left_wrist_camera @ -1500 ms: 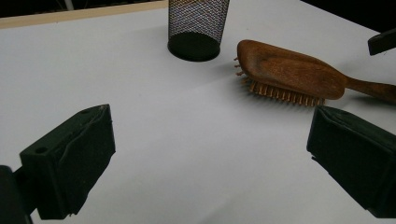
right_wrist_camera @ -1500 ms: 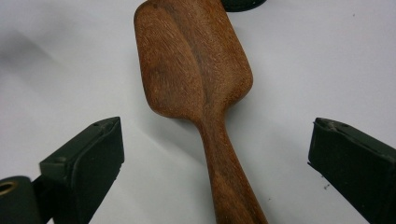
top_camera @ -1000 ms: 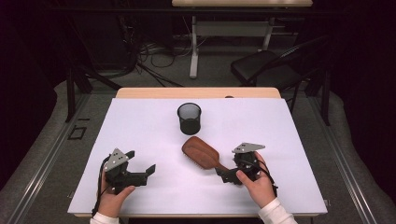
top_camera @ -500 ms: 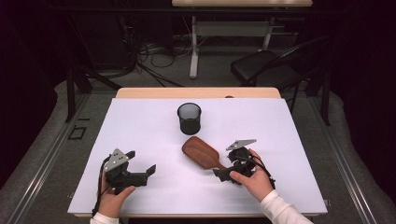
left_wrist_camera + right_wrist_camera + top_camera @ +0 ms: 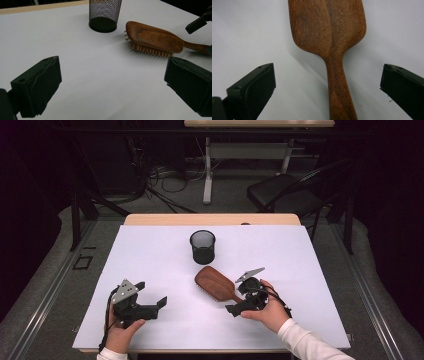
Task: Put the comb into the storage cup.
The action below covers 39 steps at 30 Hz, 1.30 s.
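Right gripper view puts the hairbrush (image 5: pixel 329 37) handle straight up between your right gripper (image 5: pixel 328 82)'s spread jaws, long axis running away from you; it lies bristles-down mid-table, your open left gripper (image 5: pixel 150 306) farther off.

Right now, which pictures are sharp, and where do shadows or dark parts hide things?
High view: table evenly lit, surroundings dark. Left gripper view: brush sharp, short shadow under its bristles. Right gripper view: brush handle close, slightly soft, with a faint shadow on its left.
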Motion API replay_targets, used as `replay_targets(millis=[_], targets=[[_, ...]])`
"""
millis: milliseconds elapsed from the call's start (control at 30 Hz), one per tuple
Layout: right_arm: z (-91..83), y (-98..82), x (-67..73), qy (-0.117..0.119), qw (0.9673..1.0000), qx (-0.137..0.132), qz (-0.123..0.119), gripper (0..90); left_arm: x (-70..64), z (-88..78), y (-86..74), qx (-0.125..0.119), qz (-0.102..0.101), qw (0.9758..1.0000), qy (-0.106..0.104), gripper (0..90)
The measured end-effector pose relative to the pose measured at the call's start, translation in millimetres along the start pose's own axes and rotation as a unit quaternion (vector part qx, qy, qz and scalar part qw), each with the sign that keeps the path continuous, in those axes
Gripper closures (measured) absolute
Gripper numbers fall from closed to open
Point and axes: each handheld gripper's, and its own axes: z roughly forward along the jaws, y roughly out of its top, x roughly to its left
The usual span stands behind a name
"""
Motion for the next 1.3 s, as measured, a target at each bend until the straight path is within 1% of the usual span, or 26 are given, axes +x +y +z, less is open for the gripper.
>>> replay_targets(millis=[133,333,400,433,533,600,767,867,1067,1200,1300], targets=[[0.6,2.8,0.3,0.001,0.9998,0.019,-0.007,0.0,0.1,0.0,0.0,-0.001,-0.001,1.0,-0.001,1.1],[0.1,7.3,-2.9,-0.001,0.9994,0.034,-0.008,0.0,0.7,-0.2,0.0,0.0,0.0,1.0,-0.001,1.1],[-0.6,8.6,-2.7,-0.005,0.9992,0.038,-0.008,0.0,0.6,-0.1,0.0,0.0,0.0,1.0,-0.001,1.1],[-1.0,9.3,-3.3,-0.007,0.999,0.041,-0.014,0.0,0.5,-0.1,0.0,-0.001,0.0,1.0,-0.001,1.1],[-2.3,11.6,-2.2,-0.011,0.9986,0.048,-0.017,0.0,0.4,0.0,0.0,-0.001,-0.001,1.0,-0.001,1.1],[-3.0,12.9,-2.2,-0.013,0.9981,0.055,-0.026,0.0,0.1,-0.1,0.0,0.0,0.0,1.0,0.0,1.1],[-3.9,15.1,-0.5,-0.022,0.9968,0.069,-0.034,0.1,0.4,-0.2,0.0,-0.001,0.0,1.0,-0.001,1.1],[-3.4,15.5,-0.3,-0.024,0.9963,0.073,-0.037,0.1,0.3,-0.2,0.0,-0.001,0.0,1.0,0.0,1.1],[-4.7,16.7,-0.7,-0.027,0.9957,0.083,-0.033,0.6,0.1,-0.2,0.0,-0.001,0.0,1.0,0.001,1.1],[-6.9,19.5,-1.5,-0.032,0.9946,0.09,-0.042,0.6,-0.1,-0.2,0.1,-0.001,0.0,1.0,0.001,1.1],[-8.2,21.8,-3.0,-0.036,0.994,0.095,-0.041,0.8,-0.1,-0.1,0.1,0.0,0.001,1.0,0.001,1.1]])
